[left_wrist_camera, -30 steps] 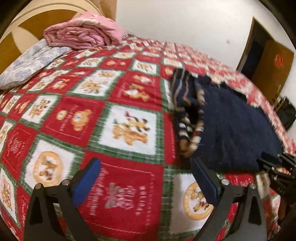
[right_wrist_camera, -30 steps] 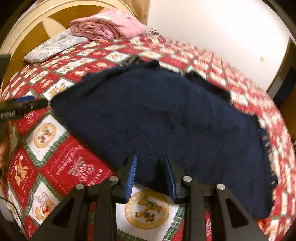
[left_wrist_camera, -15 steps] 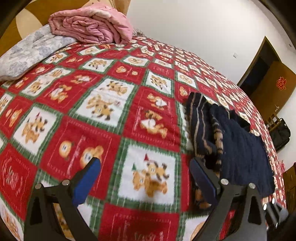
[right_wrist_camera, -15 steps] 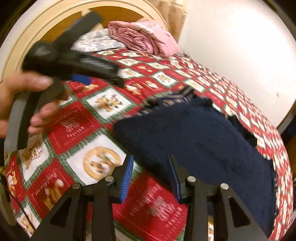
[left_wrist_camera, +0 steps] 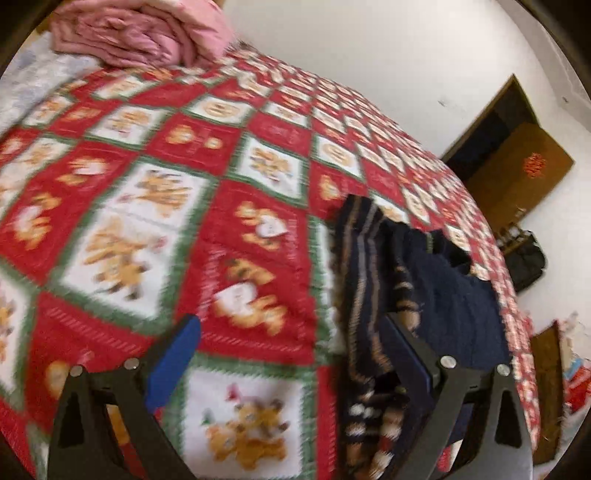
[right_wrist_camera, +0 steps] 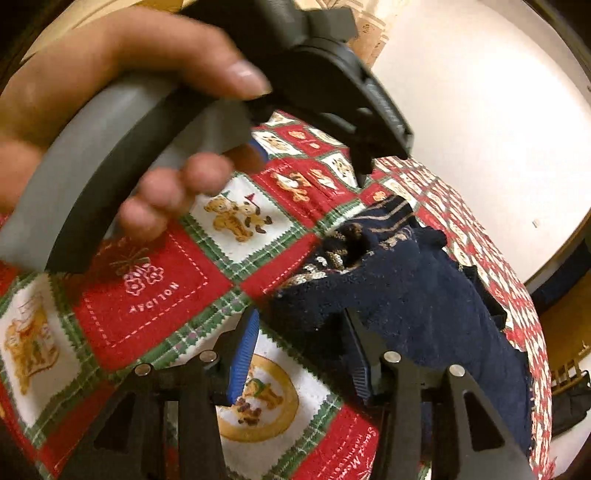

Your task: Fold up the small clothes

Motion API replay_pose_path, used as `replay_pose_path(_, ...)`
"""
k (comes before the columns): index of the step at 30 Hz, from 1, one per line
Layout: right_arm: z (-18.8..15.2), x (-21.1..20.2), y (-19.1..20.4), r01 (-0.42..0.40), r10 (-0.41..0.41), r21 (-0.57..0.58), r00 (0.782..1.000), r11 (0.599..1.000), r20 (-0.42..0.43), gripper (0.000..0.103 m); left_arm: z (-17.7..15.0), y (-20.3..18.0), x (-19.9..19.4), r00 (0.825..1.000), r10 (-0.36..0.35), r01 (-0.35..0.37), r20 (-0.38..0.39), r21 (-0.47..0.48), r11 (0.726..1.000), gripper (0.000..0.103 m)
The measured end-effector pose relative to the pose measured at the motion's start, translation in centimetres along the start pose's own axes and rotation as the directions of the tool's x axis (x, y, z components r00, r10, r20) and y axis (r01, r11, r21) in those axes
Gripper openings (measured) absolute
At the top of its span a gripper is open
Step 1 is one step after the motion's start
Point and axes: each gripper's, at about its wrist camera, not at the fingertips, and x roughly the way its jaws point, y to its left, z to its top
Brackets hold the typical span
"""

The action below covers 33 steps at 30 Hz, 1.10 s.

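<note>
Sweater on bed: edge between right gripper jaws, opening, unclamped; left gripper jaws apart, sweater by right jaw.

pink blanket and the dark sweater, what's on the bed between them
Only bare patchwork bedspread lies between the folded pink blanket at the head of the bed and the dark sweater; the left wrist view shows this stretch, though blurred.

Bare bedspread lies open left of the sweater; pink blanket blocks the far corner.
</note>
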Motion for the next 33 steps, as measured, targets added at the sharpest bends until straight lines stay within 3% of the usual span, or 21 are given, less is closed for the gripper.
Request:
replay_pose_path(3, -0.2, 0.2, -0.2, 0.021, -0.021, 0.015, 1.0, 1.0, 0.003, 0.039, 1.3, -0.5, 2.0, 0.996, -0.072, 0.072, -0.061, -0.01, 0.997, 0.099)
replay_pose_path(14, -0.8, 0.4, 0.4, 0.078, -0.078, -0.007, 0.997, 0.997, 0.024, 0.039, 5.4, -5.1, 8.8, 0.965, -0.165, 0.173, -0.203, 0.022, 0.985, 0.099)
replay_pose_path(17, -0.9, 0.3, 1.1, 0.119, -0.117, -0.034, 0.992, 0.992, 0.037, 0.039, 5.6, -5.5, 9.3, 0.962, -0.158, 0.169, -0.221, 0.032, 0.985, 0.099)
replay_pose_path(21, -0.9, 0.1, 0.9, 0.113, -0.112, -0.023, 0.993, 0.993, 0.043, 0.039, 5.5, -6.6, 9.8, 0.962, -0.145, 0.171, -0.233, 0.095, 0.981, 0.098)
replay_pose_path(24, -0.8, 0.1, 0.8, 0.115, -0.114, -0.019, 0.992, 0.993, 0.048, 0.034, 5.6, -7.1, 10.2, 0.963, -0.127, 0.158, -0.238, 0.115, 0.981, 0.075)
replay_pose_path(26, -0.8, 0.1, 0.8, 0.119, -0.118, -0.011, 0.992, 0.993, 0.038, 0.028, 5.5, -7.5, 10.7, 0.966, -0.085, 0.124, -0.245, 0.151, 0.981, 0.042)
replay_pose_path(28, -0.9, 0.2, 0.9, 0.117, -0.117, -0.003, 0.993, 0.993, 0.024, 0.017, 5.6, -7.2, 10.6, 0.967, -0.074, 0.114, -0.244, 0.154, 0.981, 0.036)
replay_pose_path(29, -0.9, 0.3, 0.8, 0.116, -0.116, 0.001, 0.993, 0.993, 0.019, 0.014, 5.7, -7.0, 10.6, 0.966, -0.079, 0.118, -0.247, 0.145, 0.982, 0.025)
replay_pose_path(33, -0.9, 0.0, 0.6, 0.106, -0.107, 0.016, 0.994, 0.994, 0.028, 0.009, 5.6, -7.3, 10.2, 0.969, -0.075, 0.116, -0.234, 0.165, 0.98, 0.02)
